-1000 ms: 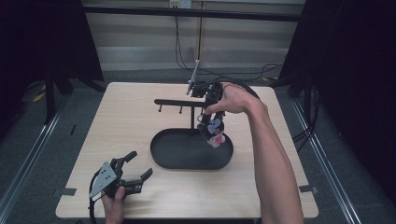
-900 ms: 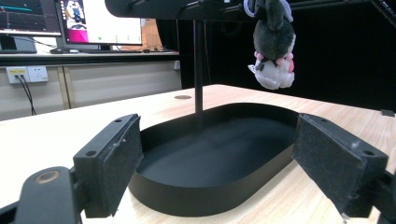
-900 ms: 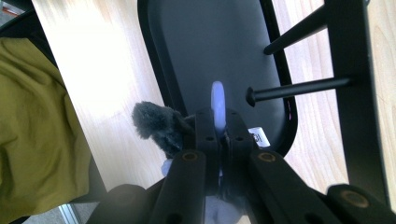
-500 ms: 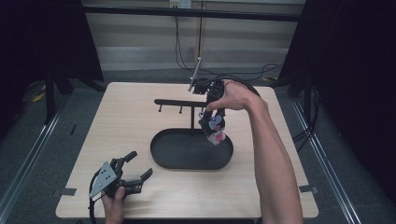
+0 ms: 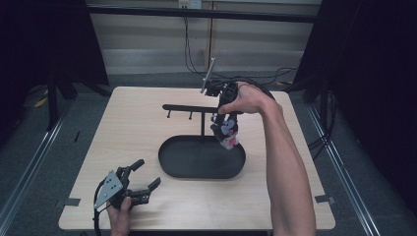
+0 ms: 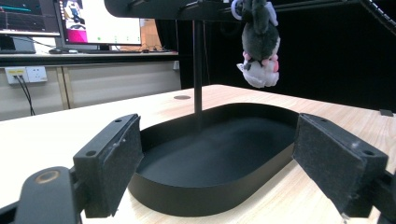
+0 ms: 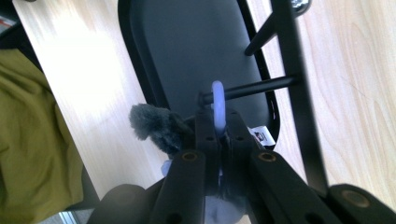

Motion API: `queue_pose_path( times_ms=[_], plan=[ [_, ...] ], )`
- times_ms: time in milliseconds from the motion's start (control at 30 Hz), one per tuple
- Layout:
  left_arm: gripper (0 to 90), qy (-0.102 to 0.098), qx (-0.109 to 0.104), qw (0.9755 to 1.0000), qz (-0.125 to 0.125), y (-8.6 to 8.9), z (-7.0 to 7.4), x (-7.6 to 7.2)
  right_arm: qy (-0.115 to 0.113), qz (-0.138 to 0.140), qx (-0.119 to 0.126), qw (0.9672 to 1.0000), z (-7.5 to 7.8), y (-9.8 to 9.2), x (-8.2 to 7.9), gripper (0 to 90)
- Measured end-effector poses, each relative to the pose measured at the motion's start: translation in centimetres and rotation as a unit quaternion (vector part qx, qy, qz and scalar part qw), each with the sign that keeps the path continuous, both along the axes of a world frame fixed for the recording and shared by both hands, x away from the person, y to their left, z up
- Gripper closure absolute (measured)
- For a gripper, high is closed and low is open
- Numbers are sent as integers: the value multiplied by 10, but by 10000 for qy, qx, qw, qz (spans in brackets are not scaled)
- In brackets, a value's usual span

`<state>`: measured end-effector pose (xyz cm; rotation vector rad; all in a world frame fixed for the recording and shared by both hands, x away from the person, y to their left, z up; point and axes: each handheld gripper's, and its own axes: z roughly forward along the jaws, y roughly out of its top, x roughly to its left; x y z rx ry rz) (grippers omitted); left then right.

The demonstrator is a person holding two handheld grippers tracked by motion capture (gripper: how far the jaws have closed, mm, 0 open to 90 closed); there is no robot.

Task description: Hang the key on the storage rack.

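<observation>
Right gripper view: right tool (image 7: 219,135) clamped on white ring (image 7: 218,105) of plush keychain (image 5: 226,133), ring at peg (image 7: 252,87) tip, frame centre, likely for hanging. Left tool (image 5: 140,181) apart, idle, lower left on bench (image 5: 137,132).

A tray (image 5: 172,164) sits at the middle of the desk (image 5: 137,128), a stand (image 5: 202,123) rising from its far side. A plush toy (image 5: 226,130) hangs over the tray's right end. The left claw (image 5: 140,181) rests near the desk's front left corner.
</observation>
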<state>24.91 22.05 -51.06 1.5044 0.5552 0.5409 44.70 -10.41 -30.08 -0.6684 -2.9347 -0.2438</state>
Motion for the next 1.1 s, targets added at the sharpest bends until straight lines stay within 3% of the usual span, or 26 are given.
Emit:
queue_pose_path(
  times_ms=[367, 567, 833, 1033, 1100],
  plan=[
    [155, -5, 4, 10000, -6, 0, 0, 0, -57, 7, -1, 10000, -7, 3, 8, 868],
    [155, -3, 6, 10000, -6, 0, 0, 0, -76, -56, -127, 9999, -12, 2, 8, 865],
    [155, 4, 2, 10000, -2, 0, 0, 0, -156, -72, -30, 9998, -13, 2, 6, 861],
    [155, 7, 10, 10000, -6, 0, 0, 0, -287, -74, 46, 9996, -8, 0, 0, 817],
    [155, 5, 4, 10000, 1, 0, 0, 0, -313, -194, 154, 9992, -9, -3, -3, 783]
  ],
)
